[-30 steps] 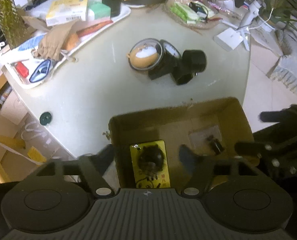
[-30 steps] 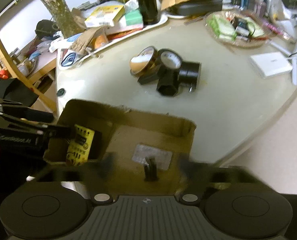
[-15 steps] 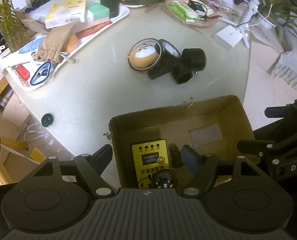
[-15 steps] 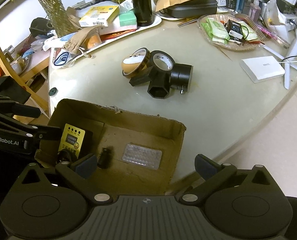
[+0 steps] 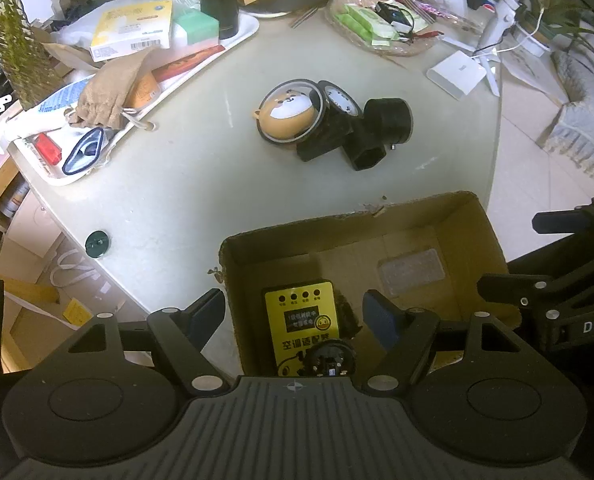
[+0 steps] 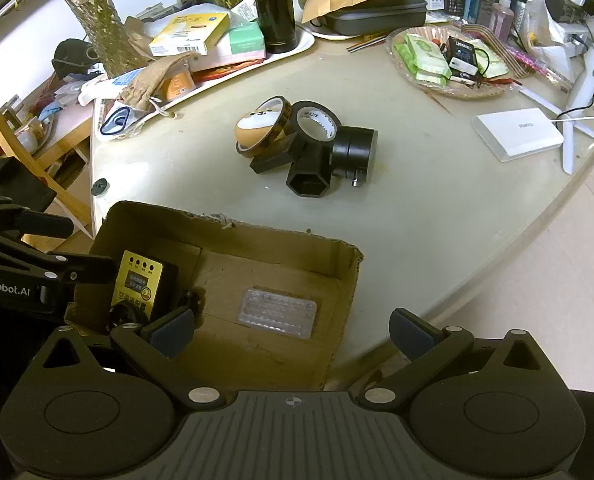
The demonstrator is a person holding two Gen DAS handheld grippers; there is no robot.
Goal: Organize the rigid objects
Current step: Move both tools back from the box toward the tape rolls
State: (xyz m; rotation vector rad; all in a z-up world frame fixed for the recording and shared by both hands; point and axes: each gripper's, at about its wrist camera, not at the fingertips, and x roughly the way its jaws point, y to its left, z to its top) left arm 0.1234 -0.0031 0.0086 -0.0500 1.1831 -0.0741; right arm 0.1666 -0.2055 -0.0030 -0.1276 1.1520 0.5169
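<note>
Left tool [image 5: 295,314] gapes wide, empty, over the cardboard box [image 5: 473,216] at the counter [image 5: 177,184] edge, above the yellow plug unit [image 5: 303,322]; beyond sits the tape-and-black-parts cluster [image 5: 329,124], likely to scatter if nudged; right tool [image 6: 293,332] also wide, straddling the box wall, could tip it off.

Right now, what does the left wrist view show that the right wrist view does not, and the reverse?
Only the left wrist view shows the right gripper from outside, at the right edge, and a grey fringed cushion. Only the right wrist view shows the left gripper from outside, and the black case under a brown envelope. Both show the cardboard box holding a yellow-faced device and a clear blister tray, the cluster of tape rolls and black parts, and open, empty jaws.
</note>
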